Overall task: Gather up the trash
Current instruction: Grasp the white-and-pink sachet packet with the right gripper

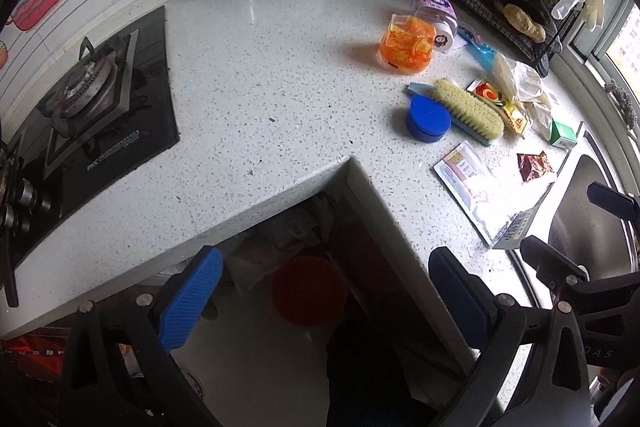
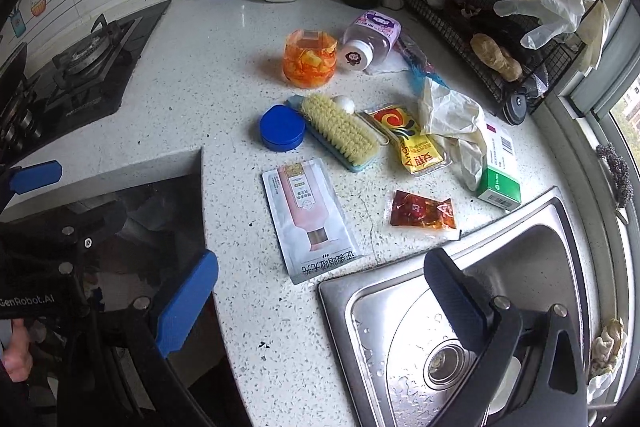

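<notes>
Trash lies on the speckled counter (image 2: 224,75) beside the sink: a flat white sachet (image 2: 310,217), a red sauce packet (image 2: 424,213), a yellow packet (image 2: 408,139), crumpled white gloves (image 2: 452,125), a green-white box (image 2: 500,167) and a purple bottle on its side (image 2: 372,35). In the left wrist view the sachet (image 1: 468,183), red packet (image 1: 534,167) and yellow packet (image 1: 500,103) lie at the right. My left gripper (image 1: 324,291) is open and empty, over the counter's inner corner above a red bin (image 1: 310,289). My right gripper (image 2: 320,299) is open and empty, just before the sachet, over the sink's edge.
An orange jar (image 2: 310,59), blue round tin (image 2: 282,129) and scrub brush (image 2: 340,133) sit among the trash. A steel sink (image 2: 460,327) is at front right, a gas hob (image 2: 76,67) at left. A wire rack (image 2: 500,39), utensil cup and pots stand at the back.
</notes>
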`<control>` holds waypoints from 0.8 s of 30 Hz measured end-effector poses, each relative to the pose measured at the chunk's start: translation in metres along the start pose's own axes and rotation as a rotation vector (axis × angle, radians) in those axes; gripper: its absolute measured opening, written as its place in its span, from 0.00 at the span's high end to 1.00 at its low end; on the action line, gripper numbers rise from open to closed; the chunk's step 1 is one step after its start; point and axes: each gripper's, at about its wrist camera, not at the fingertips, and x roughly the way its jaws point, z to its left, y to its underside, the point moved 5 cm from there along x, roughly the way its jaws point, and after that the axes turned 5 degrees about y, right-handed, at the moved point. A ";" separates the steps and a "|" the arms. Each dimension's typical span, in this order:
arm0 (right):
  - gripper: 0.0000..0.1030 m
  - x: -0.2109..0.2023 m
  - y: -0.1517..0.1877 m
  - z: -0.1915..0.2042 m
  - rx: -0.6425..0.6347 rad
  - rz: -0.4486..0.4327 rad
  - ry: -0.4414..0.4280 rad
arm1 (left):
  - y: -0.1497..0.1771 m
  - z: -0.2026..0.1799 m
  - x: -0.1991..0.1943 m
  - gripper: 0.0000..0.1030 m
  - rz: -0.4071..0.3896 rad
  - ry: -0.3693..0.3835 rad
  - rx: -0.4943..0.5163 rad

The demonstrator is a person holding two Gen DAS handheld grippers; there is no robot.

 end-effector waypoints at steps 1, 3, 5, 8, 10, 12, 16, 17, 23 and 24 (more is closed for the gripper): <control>0.00 0.008 -0.001 0.000 -0.008 0.019 -0.004 | -0.003 0.000 0.010 0.01 0.023 0.019 0.013; 0.00 0.024 -0.004 0.001 -0.027 0.055 -0.007 | -0.008 0.000 0.024 0.01 0.047 0.029 0.028; 0.00 0.038 -0.007 0.002 -0.043 0.089 -0.017 | -0.014 0.001 0.036 0.01 0.059 0.027 0.037; 0.00 0.058 -0.009 0.002 -0.056 0.145 -0.051 | -0.023 -0.002 0.048 0.01 0.075 0.038 0.063; 0.00 0.066 -0.008 0.002 -0.057 0.177 -0.079 | -0.027 -0.004 0.054 0.01 0.082 0.030 0.090; 0.01 0.073 -0.006 0.001 -0.054 0.206 -0.101 | -0.030 -0.009 0.058 0.01 0.089 0.021 0.122; 0.09 0.081 -0.001 0.000 -0.040 0.241 -0.127 | -0.031 -0.015 0.065 0.01 0.102 0.013 0.173; 0.09 0.081 -0.002 -0.001 -0.042 0.235 -0.128 | -0.032 -0.015 0.065 0.01 0.102 0.019 0.173; 0.09 0.077 -0.015 0.004 -0.098 0.209 -0.139 | -0.035 -0.008 0.073 0.01 0.127 0.040 0.154; 0.11 0.076 -0.015 0.005 -0.113 0.208 -0.142 | -0.036 -0.007 0.072 0.01 0.126 0.045 0.154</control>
